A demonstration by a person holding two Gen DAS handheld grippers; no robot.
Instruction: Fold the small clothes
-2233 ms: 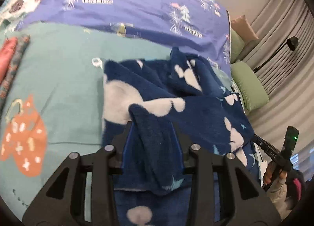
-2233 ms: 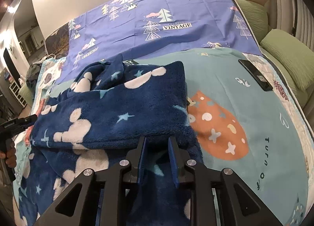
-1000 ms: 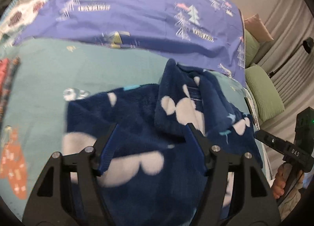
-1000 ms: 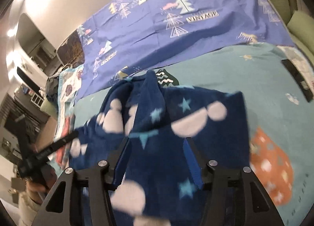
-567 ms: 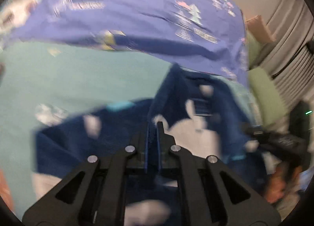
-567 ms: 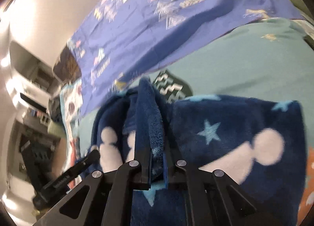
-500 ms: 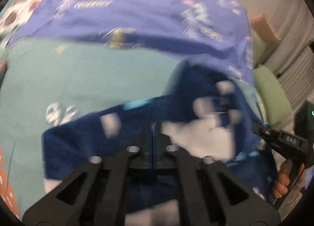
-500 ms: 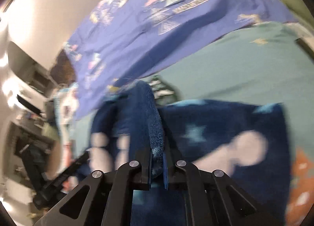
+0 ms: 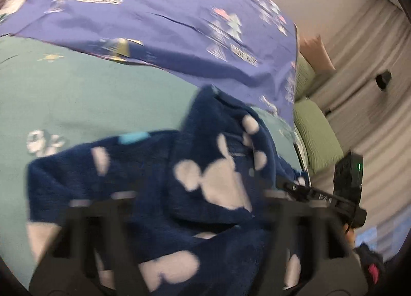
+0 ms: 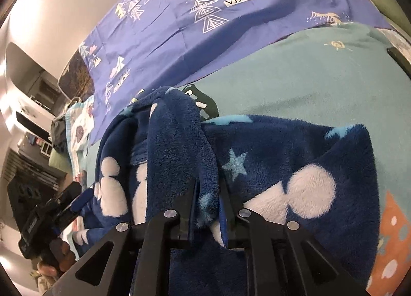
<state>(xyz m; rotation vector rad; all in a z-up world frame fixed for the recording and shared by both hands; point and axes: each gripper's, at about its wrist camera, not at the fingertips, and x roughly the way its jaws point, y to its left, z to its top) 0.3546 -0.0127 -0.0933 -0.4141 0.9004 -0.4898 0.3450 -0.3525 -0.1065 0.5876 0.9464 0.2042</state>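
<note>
Currently we record the navy fleece garment [image 10: 295, 167], printed with white mouse-head shapes and pale stars, lying bunched on the teal bedspread [image 10: 308, 77] of the bed. Right wrist view: our right tongs [image 10: 208, 208] are closed on a raised ridge of the fleece, which stands up between the two fingers and runs away toward 12 o'clock. The rest of the garment spreads from 9 to 3 o'clock around that ridge. At 8 o'clock in this view the left tongs [image 10: 79, 199] appear near the garment's edge.

Left wrist view: frame is motion-blurred. Left tongs [image 9: 195, 208] show wide-set fingers [image 9: 77, 221] at either side of the fleece [image 9: 205, 180]; they read as spread apart, with no cloth pinched between them that we can make out. The right tongs' tip [image 9: 290, 187] touches the garment at 3 o'clock.

Background: purple sheet [image 10: 205, 21] with tree prints and "VINTAGE" lettering covers the bed toward 12 o'clock, overlapping the teal bedspread. Green pillows [image 9: 318, 139] sit at 2 o'clock in the left view.
</note>
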